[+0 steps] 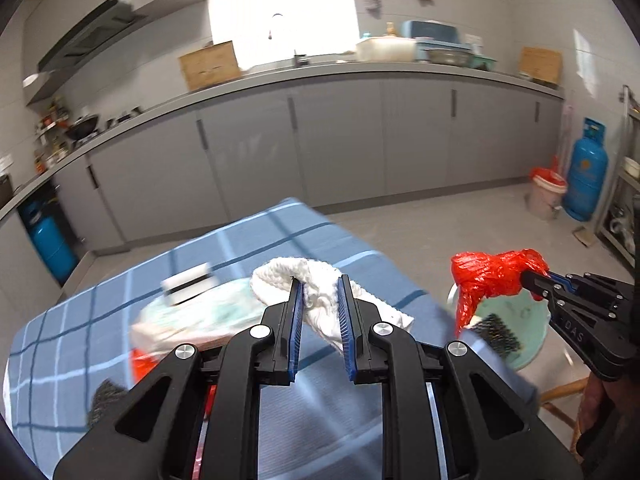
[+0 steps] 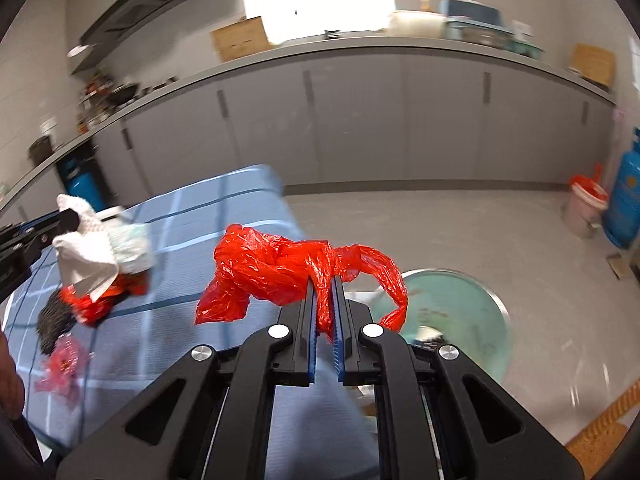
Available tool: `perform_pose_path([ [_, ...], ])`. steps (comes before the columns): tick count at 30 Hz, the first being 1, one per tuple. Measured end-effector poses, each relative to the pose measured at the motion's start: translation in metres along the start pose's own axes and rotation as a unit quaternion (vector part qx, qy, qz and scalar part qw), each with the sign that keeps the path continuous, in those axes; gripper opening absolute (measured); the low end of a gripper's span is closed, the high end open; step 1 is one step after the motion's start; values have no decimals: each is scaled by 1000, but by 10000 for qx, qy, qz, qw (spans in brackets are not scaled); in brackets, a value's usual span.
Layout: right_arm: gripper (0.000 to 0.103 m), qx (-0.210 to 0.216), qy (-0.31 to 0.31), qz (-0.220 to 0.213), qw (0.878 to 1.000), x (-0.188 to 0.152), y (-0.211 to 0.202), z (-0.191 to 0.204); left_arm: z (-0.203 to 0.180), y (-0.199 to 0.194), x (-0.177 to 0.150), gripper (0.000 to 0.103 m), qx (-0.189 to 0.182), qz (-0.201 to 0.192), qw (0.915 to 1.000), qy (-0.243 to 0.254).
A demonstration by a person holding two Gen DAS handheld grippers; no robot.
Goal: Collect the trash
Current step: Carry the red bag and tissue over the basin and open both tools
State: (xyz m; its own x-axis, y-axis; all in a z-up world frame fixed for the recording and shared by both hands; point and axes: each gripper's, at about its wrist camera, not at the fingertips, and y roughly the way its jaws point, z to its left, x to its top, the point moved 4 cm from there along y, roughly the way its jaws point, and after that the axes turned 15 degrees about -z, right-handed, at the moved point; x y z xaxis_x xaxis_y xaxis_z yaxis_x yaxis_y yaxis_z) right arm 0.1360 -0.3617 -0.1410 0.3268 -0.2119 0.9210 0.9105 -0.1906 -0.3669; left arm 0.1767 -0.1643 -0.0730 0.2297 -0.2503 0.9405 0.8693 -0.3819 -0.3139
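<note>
Two grippers, each loaded.
Left wrist view: left gripper point(image 1: 319, 286) pinching white cloth point(image 1: 308, 280), raised above blue checked table point(image 1: 80, 320).
Right wrist view: right gripper point(image 2: 324, 286) clamped on red plastic bag point(image 2: 272, 268), raised between table edge and green stool point(image 2: 460, 304).

Both wrist cameras are looking forward and slightly downward along their tools, close above the blue-checked tabletop point(image 1: 120, 320), facing the grey cabinets point(image 2: 360, 120). Both are sharing the tabletop, green stool point(image 2: 460, 304) and cabinet wall, each sighting the opposite tool.
</note>
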Motion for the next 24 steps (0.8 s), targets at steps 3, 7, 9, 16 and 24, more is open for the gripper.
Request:
perform_pose_path([
  [3,9,-244,124,-10,9996,-2,3,-25,-25,9,2,18,-220,13,9997,41],
  [7,9,-458,254,-15,9986,-5,7,-50,-56,20,4,18,-455,-24,9988,163],
  [9,9,-539,311,-9,9981,-7,9,-61,-69,26,6,18,-558,-19,9982,195],
  [16,9,-821,512,19,9953,-13,18,-97,-112,47,6,18,-940,0,9951,317],
  [24,9,-1044,757,178,9915,-26,34,-126,-148,73,-8,18,-1219,207,9913,443],
])
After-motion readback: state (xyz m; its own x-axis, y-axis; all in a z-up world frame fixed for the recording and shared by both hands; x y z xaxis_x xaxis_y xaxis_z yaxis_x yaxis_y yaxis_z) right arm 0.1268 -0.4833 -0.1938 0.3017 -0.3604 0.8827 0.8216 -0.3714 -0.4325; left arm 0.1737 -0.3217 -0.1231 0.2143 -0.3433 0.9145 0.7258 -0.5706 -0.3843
